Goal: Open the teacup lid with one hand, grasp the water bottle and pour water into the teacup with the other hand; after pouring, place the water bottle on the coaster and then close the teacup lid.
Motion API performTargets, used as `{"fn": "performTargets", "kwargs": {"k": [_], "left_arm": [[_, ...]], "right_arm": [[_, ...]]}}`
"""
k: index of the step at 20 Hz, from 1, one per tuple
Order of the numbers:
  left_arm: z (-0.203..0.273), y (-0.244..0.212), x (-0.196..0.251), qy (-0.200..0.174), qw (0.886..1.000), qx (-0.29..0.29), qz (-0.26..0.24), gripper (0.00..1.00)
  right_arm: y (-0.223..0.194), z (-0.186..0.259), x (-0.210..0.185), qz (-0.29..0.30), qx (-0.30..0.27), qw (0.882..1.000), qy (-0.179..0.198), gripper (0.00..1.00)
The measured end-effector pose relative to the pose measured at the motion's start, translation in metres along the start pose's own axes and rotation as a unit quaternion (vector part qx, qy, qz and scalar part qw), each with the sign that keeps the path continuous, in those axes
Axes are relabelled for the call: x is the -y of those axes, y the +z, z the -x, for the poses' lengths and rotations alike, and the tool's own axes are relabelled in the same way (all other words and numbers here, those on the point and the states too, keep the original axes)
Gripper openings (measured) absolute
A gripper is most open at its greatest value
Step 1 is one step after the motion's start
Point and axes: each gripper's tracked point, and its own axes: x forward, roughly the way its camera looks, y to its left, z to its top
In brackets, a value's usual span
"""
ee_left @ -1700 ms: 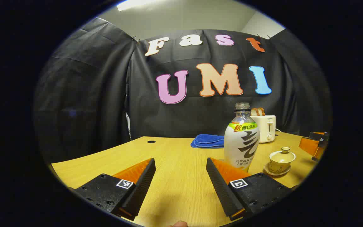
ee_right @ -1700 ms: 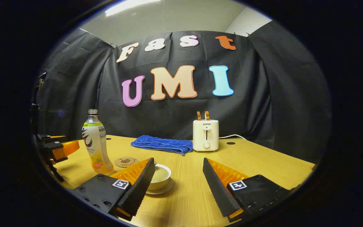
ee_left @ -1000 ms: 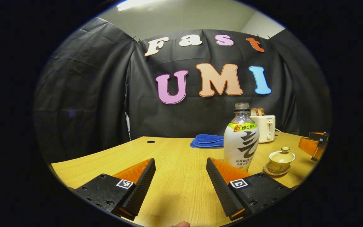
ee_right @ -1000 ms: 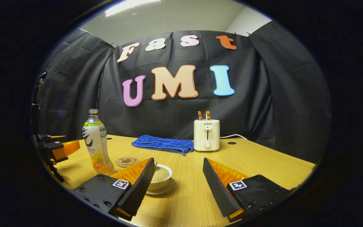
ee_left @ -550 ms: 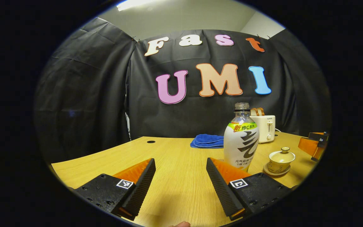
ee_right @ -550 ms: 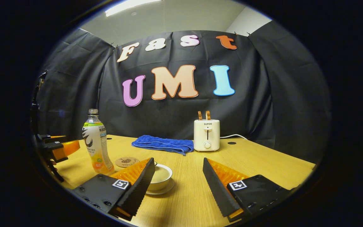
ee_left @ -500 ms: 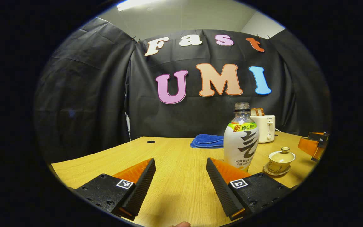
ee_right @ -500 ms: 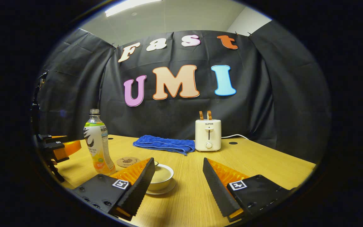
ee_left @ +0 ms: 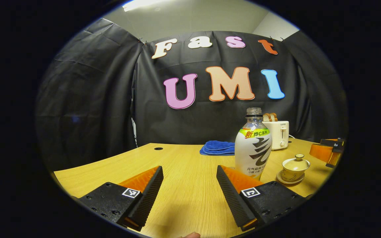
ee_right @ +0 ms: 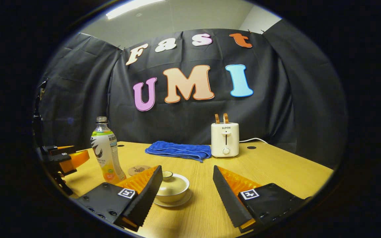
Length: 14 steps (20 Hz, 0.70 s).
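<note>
A capless water bottle (ee_left: 253,145) with a white and yellow label stands upright on the wooden table, just beyond my left gripper's (ee_left: 189,185) right finger. That gripper is open and holds nothing. A cream lidded teacup (ee_left: 295,167) sits on its saucer to the bottle's right. In the right gripper view the teacup (ee_right: 173,186) lies close ahead, partly behind the left finger of my open right gripper (ee_right: 187,186). The round coaster (ee_right: 138,170) lies flat between the bottle (ee_right: 106,151) and the cup. The left gripper (ee_right: 65,158) shows at the far left, the right gripper (ee_left: 326,152) at the far right.
A folded blue towel (ee_right: 178,150) and a white toaster (ee_right: 225,138) with two slices sit at the back of the table (ee_right: 276,168). A white cord runs from the toaster toward the wall. Black cloth closes off the back and sides.
My right gripper has moved up and a little right, so the teacup and its lid knob now show more fully beside the left finger. The left gripper has stayed still.
</note>
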Motion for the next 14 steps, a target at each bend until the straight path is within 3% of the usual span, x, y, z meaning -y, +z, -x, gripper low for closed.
{"fn": "performTargets", "kwargs": {"k": [9, 12, 14], "left_arm": [[0.000, 0.000, 0.000, 0.000, 1.000, 0.000, 0.000, 0.94], [-0.001, 0.000, 0.001, -0.001, 1.000, 0.000, 0.001, 0.94], [-0.001, 0.000, 0.000, -0.001, 1.000, 0.000, 0.001, 0.94]], "right_arm": [[-0.012, -0.019, -0.031, 0.036, -0.030, 0.998, 0.035, 1.00], [-0.019, -0.024, -0.038, 0.044, -0.043, 0.997, 0.041, 0.94], [-0.026, -0.027, -0.040, 0.045, -0.054, 0.997, 0.044, 0.96]]}}
